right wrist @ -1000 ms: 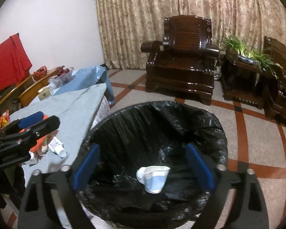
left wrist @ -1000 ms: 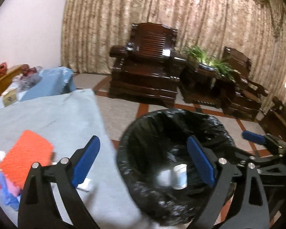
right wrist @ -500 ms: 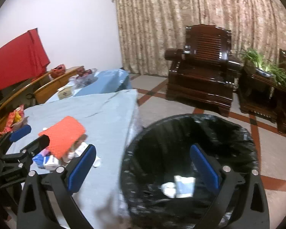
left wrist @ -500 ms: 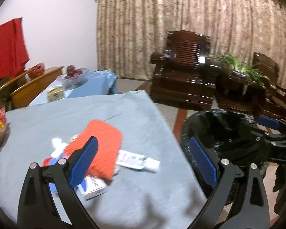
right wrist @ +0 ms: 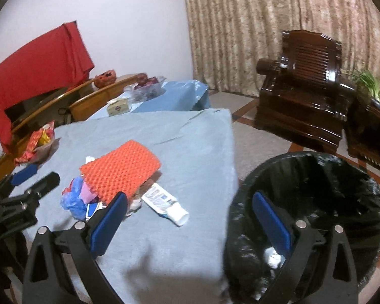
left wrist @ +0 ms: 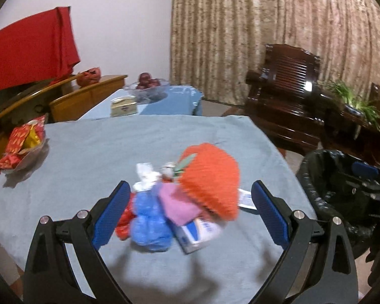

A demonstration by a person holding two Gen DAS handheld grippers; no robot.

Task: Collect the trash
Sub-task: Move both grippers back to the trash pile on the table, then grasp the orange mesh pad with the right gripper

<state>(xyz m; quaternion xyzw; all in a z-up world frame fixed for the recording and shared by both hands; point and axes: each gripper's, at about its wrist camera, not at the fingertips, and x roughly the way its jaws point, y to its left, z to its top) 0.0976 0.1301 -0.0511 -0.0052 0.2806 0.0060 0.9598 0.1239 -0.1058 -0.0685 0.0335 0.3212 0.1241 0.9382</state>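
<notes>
Jaws of the left gripper (left wrist: 190, 211) stood wide apart and empty over the trash pile (left wrist: 179, 202) at centre frame on the blue counter (left wrist: 88, 152); the heap was blurred, its lower items hard to tell apart. The right gripper (right wrist: 190, 220) gaped too, straddling the counter edge and black-lined bin (right wrist: 316, 190) at lower right, its base cut off

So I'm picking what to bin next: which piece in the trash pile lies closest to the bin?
The white toothpaste tube. It sticks out of the pile toward the black-lined bin; the orange foam sheet and blue bag lie farther away.
</notes>
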